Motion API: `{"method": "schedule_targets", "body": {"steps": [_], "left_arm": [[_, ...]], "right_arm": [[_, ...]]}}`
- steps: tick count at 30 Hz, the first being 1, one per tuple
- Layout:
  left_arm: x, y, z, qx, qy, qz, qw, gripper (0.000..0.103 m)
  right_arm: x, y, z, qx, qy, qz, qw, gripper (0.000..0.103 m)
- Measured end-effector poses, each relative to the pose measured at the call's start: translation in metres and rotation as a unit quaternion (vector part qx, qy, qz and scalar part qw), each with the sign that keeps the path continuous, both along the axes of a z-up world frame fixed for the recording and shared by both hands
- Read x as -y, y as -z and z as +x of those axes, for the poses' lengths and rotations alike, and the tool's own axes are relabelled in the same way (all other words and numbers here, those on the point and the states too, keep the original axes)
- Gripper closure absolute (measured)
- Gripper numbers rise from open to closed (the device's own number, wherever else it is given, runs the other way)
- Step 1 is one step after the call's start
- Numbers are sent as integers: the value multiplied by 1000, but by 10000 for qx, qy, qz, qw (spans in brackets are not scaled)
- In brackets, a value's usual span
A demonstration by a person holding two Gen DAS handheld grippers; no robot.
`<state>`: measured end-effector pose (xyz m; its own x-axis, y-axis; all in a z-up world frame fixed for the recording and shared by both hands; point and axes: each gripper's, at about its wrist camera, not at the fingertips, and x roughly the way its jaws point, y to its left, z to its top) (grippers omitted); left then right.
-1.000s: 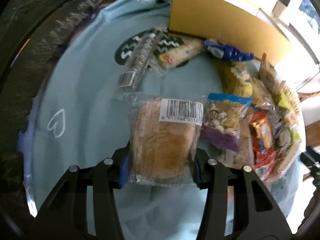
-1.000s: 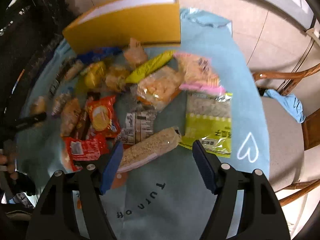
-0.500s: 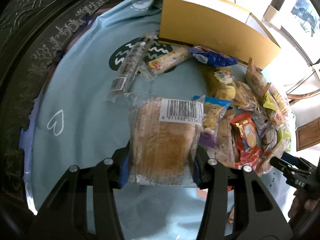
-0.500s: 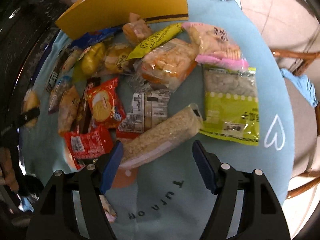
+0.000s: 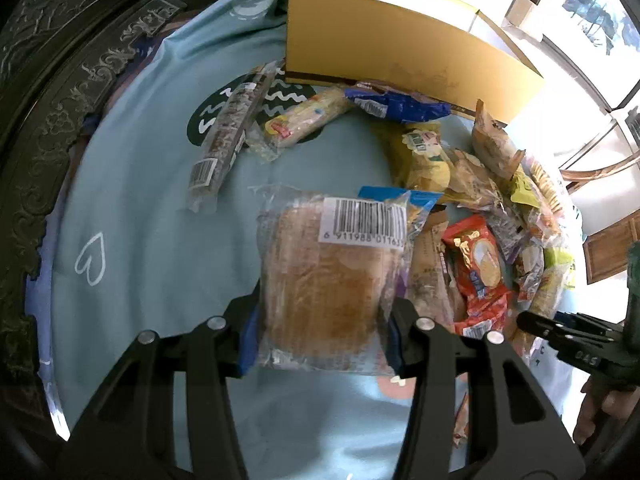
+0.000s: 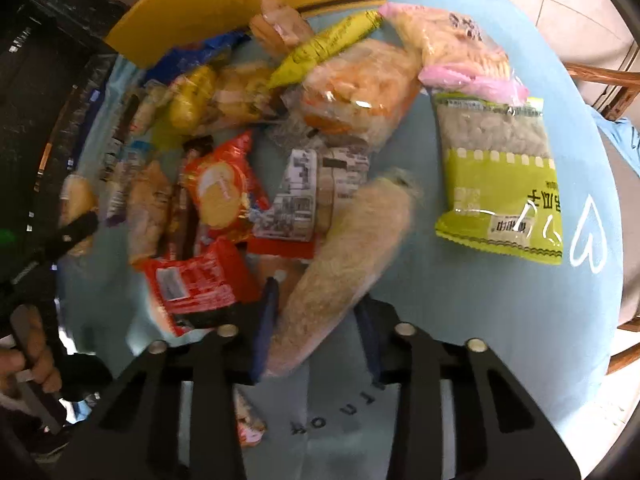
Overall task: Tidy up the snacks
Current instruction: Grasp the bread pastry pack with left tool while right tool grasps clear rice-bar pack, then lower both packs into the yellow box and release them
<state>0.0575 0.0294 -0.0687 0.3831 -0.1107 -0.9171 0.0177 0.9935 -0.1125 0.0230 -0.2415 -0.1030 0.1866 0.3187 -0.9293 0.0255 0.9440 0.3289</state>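
Observation:
My left gripper (image 5: 322, 332) is shut on a clear-wrapped bread pack (image 5: 320, 272) with a barcode label and holds it above the light blue cloth (image 5: 152, 208). In the right wrist view, my right gripper (image 6: 316, 320) has its jaws closing on a long beige crisp pack (image 6: 352, 248), and both blue pads touch the pack's sides. That pack lies slanted at the near edge of the snack pile (image 6: 224, 184) and looks blurred. The open yellow box (image 5: 400, 52) stands at the far side of the pile.
A green pack (image 6: 500, 184) and a pink pack (image 6: 460, 52) lie right of the pile. Red biscuit packs (image 5: 476, 256) sit beside the bread. A dark bar (image 5: 224, 136) and a pale bar (image 5: 308, 116) lie near the box. Carved dark furniture (image 5: 60, 100) borders the left; a wooden chair (image 6: 604, 76) stands right.
The right gripper's jaws have closed in from wide apart onto the long beige pack, which has tilted more upright. The left gripper still holds the bread pack, barely moved.

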Motion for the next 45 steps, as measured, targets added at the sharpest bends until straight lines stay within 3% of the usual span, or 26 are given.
{"method": "schedule_targets", "body": {"steps": [2,5,8,15,20,27,33,37,41,45], "left_arm": [[-1,-1,-1,17,1,-10,10000,54],[-3,-1,-2,20,1,-17,10000,54],[-3,4,-2,-57,-35,-15,10000,54],[1,8,-5,-85,22,-1,10000,54],[3,0,-8,93,68,104,9999,54],[9,-42,-3,555,189,-8,9983,54],[18,-76,21,831,260,-170,9961,54],[30,-97,53,1020,344,-187,9940,54],[38,-122,103,1254,315,-288,9912,54],[47,-136,159,1367,272,-262,9899,54]], "right_arm": [[1,-10,-4,155,-59,44,9999,76],[-5,-22,-8,342,-296,-72,9990,76],[-12,-5,-4,33,-489,-202,9986,76],[-38,9,2,-26,-737,-407,9964,73],[-43,-22,-2,305,-900,-410,9946,74],[-26,-78,5,886,-789,-244,9926,74],[-15,-123,36,1557,-693,-84,9853,74],[-16,-146,88,2003,-550,-7,9782,74],[-11,-163,140,2341,-360,31,9715,74],[-13,-161,193,2526,-226,-34,9673,74]]}}
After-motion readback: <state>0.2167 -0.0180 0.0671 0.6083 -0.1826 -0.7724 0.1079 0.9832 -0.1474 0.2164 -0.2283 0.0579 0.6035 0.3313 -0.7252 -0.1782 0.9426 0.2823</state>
